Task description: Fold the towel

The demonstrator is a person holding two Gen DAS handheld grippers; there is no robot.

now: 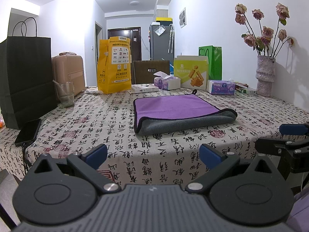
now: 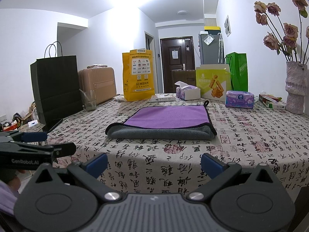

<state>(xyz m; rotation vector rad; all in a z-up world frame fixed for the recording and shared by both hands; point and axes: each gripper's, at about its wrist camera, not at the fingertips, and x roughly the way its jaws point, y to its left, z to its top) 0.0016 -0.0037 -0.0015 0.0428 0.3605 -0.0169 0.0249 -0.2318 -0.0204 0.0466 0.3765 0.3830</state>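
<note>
A purple and grey towel (image 1: pixel 177 109) lies folded flat on the table, purple side up, its grey rolled fold facing me. It also shows in the right wrist view (image 2: pixel 166 119). My left gripper (image 1: pixel 153 154) is open and empty, held back from the table's near edge, short of the towel. My right gripper (image 2: pixel 154 163) is open and empty too, also short of the towel. Each gripper shows at the edge of the other's view: the right one (image 1: pixel 289 135) and the left one (image 2: pixel 38 141).
The table wears a calligraphy-print cloth (image 1: pixel 96 127). Along its back stand a black paper bag (image 1: pixel 27 77), a glass (image 1: pixel 65 94), a yellow bag (image 1: pixel 114 65), tissue packs (image 1: pixel 221 87), a snack box (image 1: pixel 190 73), a green bag (image 1: pixel 212 61) and a vase of roses (image 1: pixel 265 75). A phone (image 1: pixel 28 132) lies left.
</note>
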